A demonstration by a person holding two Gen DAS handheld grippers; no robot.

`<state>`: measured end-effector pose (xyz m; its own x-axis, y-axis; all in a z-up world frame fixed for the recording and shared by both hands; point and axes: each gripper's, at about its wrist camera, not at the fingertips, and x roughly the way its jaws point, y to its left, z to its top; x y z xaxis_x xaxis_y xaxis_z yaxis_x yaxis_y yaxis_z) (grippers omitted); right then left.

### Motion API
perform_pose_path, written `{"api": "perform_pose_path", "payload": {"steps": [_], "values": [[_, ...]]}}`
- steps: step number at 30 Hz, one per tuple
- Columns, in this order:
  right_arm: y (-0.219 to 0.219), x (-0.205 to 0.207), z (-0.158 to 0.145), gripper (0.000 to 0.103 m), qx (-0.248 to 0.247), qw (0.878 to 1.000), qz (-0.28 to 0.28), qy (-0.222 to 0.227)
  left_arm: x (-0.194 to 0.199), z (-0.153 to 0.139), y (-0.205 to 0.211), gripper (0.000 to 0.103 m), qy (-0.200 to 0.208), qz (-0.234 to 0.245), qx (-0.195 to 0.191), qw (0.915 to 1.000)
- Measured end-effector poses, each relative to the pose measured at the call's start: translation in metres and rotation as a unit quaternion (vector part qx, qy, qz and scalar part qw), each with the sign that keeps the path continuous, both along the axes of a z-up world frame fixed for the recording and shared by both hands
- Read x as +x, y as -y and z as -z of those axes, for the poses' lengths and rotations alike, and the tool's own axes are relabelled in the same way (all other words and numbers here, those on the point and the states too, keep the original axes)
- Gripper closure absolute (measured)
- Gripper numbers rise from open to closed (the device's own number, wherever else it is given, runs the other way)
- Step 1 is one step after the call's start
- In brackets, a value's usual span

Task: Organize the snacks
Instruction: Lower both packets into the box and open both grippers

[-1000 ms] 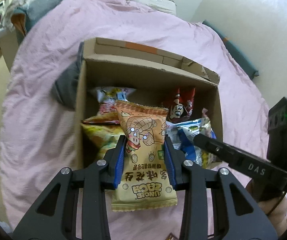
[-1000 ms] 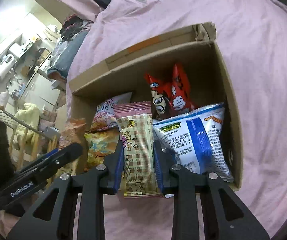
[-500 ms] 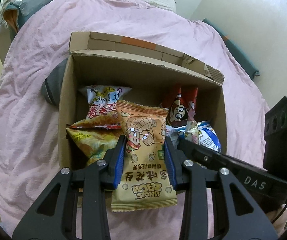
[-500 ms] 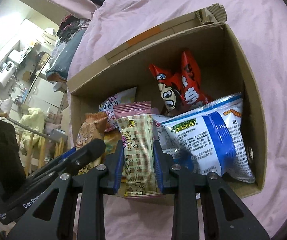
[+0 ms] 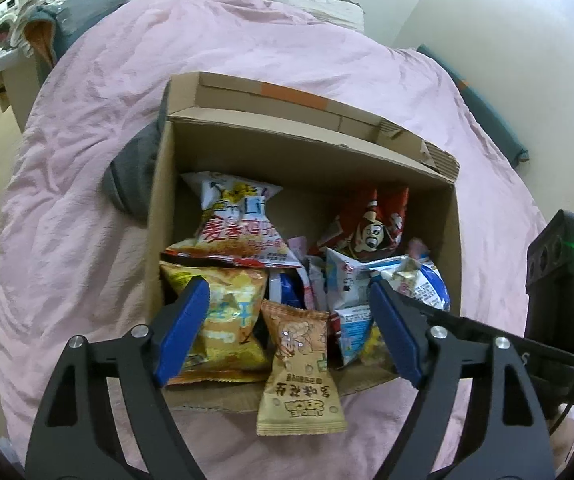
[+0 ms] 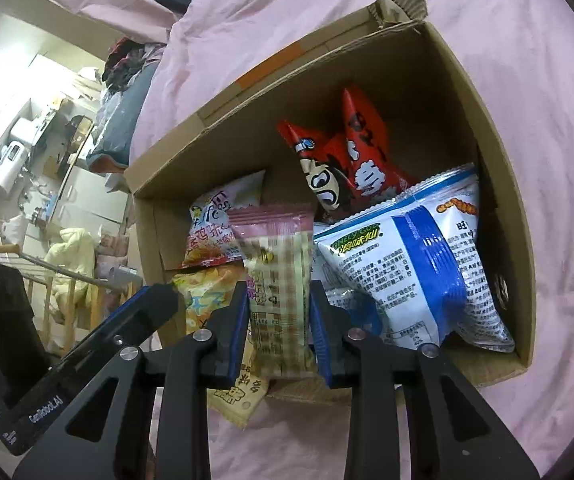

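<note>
Cardboard box sits on a pink bed, full of snack bags. The left tool has just been opening; its jaws stand wide, and the orange peanut bag hangs over the box's front edge between them, untouched. The right tool has just been opening too; the pink checked packet sits loose between its jaws.

Left gripper: tilted downward, jaws spread wide after just opening, blue pads clear of the packet between them.
Right gripper: tilted downward, jaws just eased apart, narrow gap, a packet between the pads; contact unclear.
Relation: side by side, fingers near each other.
</note>
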<state>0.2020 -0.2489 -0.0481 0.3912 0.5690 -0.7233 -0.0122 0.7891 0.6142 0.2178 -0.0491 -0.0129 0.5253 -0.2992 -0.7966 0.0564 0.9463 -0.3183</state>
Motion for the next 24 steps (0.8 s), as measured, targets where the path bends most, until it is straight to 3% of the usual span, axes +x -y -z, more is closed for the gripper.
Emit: {"api": "perform_pose_path", "payload": {"steps": [1,2,3,8,13,24], "values": [[0.001,0.000,-0.001,0.053,0.002,1.000,0.002,0.002,0.000,-0.001,-0.001,0.023,0.002,-0.002,0.001,1.0000],[0.003,-0.001,-0.003,0.037,0.005,1.000,0.005,0.006,-0.001,-0.002,-0.003,0.023,0.004,-0.003,0.003,1.0000],[0.004,-0.002,-0.006,0.034,0.007,1.000,0.010,0.014,-0.002,-0.003,-0.004,0.023,0.006,-0.005,0.006,1.0000],[0.004,-0.006,-0.020,0.034,-0.016,0.999,0.010,0.045,-0.005,-0.010,-0.013,0.023,0.016,-0.014,0.010,0.9997],[-0.007,-0.007,-0.019,0.034,-0.026,0.999,-0.019,0.043,-0.007,-0.015,-0.029,0.023,0.022,-0.041,0.014,0.9988],[-0.005,-0.018,-0.024,0.034,-0.038,0.998,-0.019,0.054,-0.024,-0.018,-0.032,0.023,0.023,-0.022,0.036,0.9988]]}}
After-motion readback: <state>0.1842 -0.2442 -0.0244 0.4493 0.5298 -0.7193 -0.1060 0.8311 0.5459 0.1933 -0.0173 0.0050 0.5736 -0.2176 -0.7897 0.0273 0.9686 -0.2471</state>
